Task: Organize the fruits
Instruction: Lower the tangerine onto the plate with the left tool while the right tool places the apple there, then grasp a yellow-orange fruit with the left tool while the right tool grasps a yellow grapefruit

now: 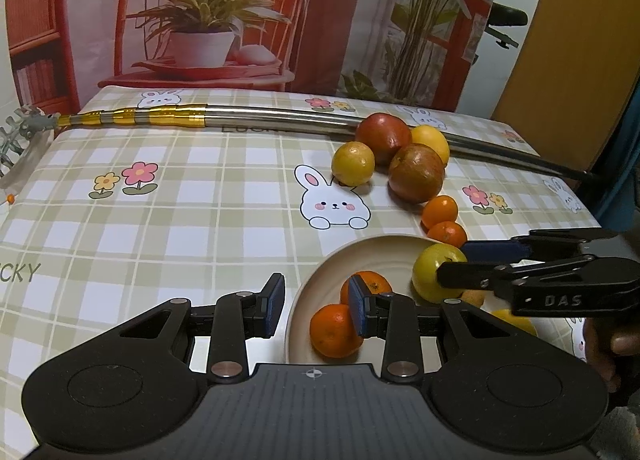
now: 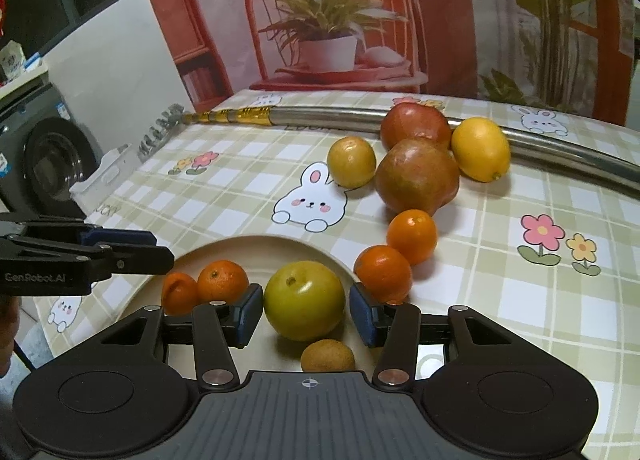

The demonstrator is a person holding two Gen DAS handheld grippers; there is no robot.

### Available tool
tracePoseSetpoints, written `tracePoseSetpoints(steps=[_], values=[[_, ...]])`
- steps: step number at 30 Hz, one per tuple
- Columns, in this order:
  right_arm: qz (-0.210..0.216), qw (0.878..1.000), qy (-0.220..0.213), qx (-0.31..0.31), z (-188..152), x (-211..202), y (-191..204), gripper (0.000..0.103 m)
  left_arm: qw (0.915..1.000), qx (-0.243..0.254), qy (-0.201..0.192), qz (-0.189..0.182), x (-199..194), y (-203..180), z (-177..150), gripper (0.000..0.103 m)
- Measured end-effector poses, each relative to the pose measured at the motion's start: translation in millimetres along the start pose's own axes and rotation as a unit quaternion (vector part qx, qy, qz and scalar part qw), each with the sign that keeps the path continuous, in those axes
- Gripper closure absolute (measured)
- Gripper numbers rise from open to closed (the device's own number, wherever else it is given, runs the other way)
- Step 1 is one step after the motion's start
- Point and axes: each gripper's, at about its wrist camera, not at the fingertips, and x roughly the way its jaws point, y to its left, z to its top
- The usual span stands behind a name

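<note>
A beige plate (image 2: 256, 248) (image 1: 360, 252) holds two tangerines (image 2: 222, 280) (image 1: 334, 330), a yellow-green apple (image 2: 304, 300) (image 1: 434, 266) and a small brown kiwi (image 2: 327, 356). My right gripper (image 2: 306, 314) (image 1: 452, 264) is open with its pads on either side of the apple, not pressing it. My left gripper (image 1: 316, 310) (image 2: 160, 250) is open and empty over the plate's left rim. Outside the plate lie two tangerines (image 2: 412, 236), two pomegranates (image 2: 416, 175), a lemon (image 2: 480, 147) and a round yellow fruit (image 2: 351, 161).
A long steel rod with a gold end (image 2: 360, 115) (image 1: 240, 117) lies across the far side of the checked tablecloth (image 2: 520, 300). A printed backdrop with a chair and plants stands behind the table. A washing machine (image 2: 44, 155) is off the left edge.
</note>
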Motion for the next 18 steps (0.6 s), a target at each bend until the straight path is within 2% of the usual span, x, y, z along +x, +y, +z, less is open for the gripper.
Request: tracePoseSetpoints(steps=[5, 13, 18], values=[[-0.001, 1.000, -0.020, 0.018, 4.2, -14.3, -9.9, 0.058, 1.0000, -0.002, -0.005, 0.006, -3.2, 1.8, 5.1, 0.066], [-0.035, 0.997, -0.062, 0.029, 21.0, -41.8, -37.6, 0.058, 0.9997, -0.007, -0.018, 0.013, -9.4, 10.4, 28.4, 0.066], [-0.062, 0.995, -0.078, 0.024, 34.7, -51.9, -56.8, 0.058, 0.9994, 0.014, -0.025, 0.019, -2.8, 5.9, 48.9, 0.065]])
